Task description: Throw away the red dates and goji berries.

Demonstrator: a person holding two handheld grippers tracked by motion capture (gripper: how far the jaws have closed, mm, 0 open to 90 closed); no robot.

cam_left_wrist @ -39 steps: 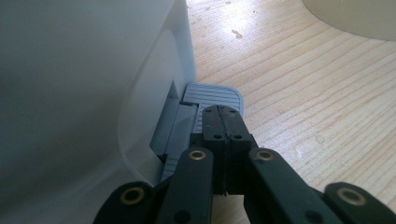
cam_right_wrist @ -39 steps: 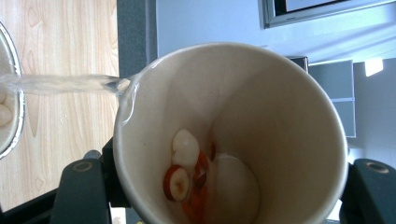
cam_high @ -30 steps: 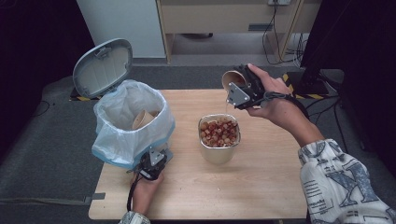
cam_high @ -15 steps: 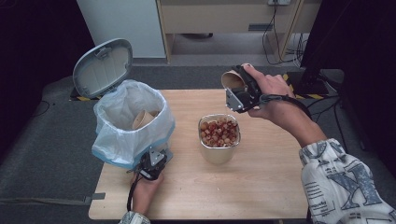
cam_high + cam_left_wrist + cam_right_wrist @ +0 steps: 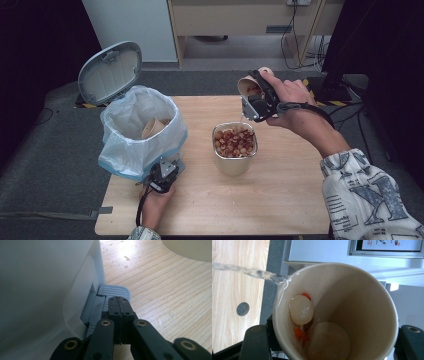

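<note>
At the near edge of the pale wooden desk (image 5: 280, 200), the left claw (image 5: 119, 305) is seen with jaws fully closed on nothing, its tip pressed on the grey ribbed pedal (image 5: 113, 291) of the white plastic bin with a blue-trimmed liner (image 5: 135, 137), whose lid (image 5: 107, 70) is thereby held up. Farther off, the right claw (image 5: 255, 102) is clamped around a tan paper cup (image 5: 337, 312), tilted over the square metal container of reddish pieces (image 5: 235, 147); a thin stream of liquid (image 5: 247, 272) is poured from its rim. Two pale round lumps (image 5: 301, 309) could be tipped out with the liquid if the tilt is steepened, and liquid could be splashed onto the desk. Compared with the earlier pictures, the cup has been tilted slightly further; the left claw is unchanged.
</note>
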